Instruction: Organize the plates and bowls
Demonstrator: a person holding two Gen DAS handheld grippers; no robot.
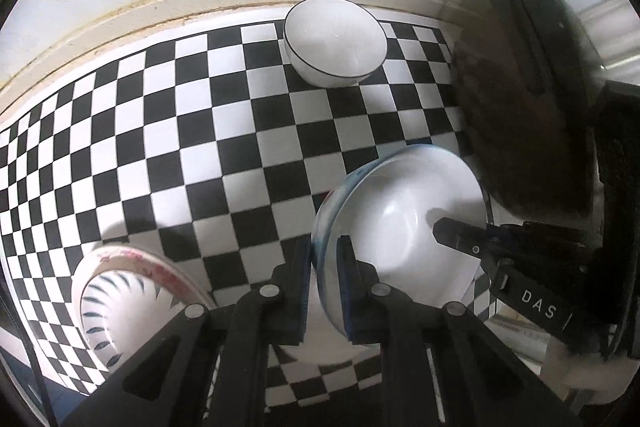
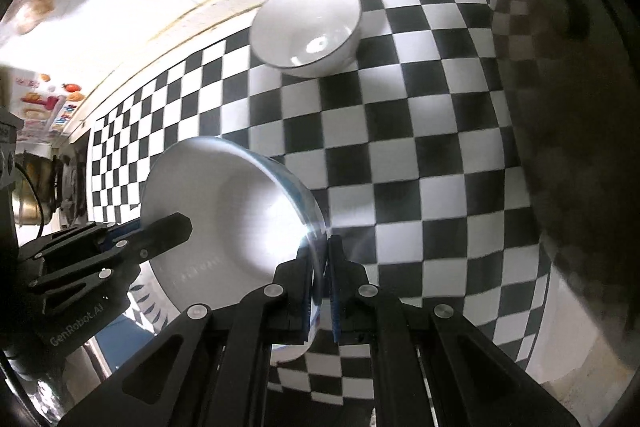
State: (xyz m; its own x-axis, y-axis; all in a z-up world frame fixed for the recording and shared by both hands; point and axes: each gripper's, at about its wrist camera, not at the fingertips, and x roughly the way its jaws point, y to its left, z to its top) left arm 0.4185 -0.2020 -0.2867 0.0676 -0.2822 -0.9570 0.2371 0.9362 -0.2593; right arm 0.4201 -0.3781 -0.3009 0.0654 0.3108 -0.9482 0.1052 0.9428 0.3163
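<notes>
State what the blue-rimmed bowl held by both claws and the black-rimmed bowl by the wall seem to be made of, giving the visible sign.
Blue-rimmed bowl: probably glazed ceramic; its white inside is glossy with a bright glare spot. Black-rimmed bowl: likely glazed ceramic or porcelain too; smooth white, with sharp highlights inside. Melamine cannot be ruled out for either.

Checkered counter (image 1: 240, 131): black-rimmed white bowl (image 1: 335, 43), patterned bowl (image 1: 120, 311) resting.

**Materials and finishes**

Blue-rimmed white bowl (image 1: 404, 223): glazed ceramic, glossy, strong glare. Black-rimmed white bowl (image 2: 306, 27): glazed, smooth, specular spots. Patterned bowl (image 1: 120, 307): glossy glaze. Checkered mat (image 1: 200, 131): smooth, low sheen. Left gripper (image 1: 325, 267) and right gripper (image 2: 320, 267): matt black plastic, metal rivets.
</notes>
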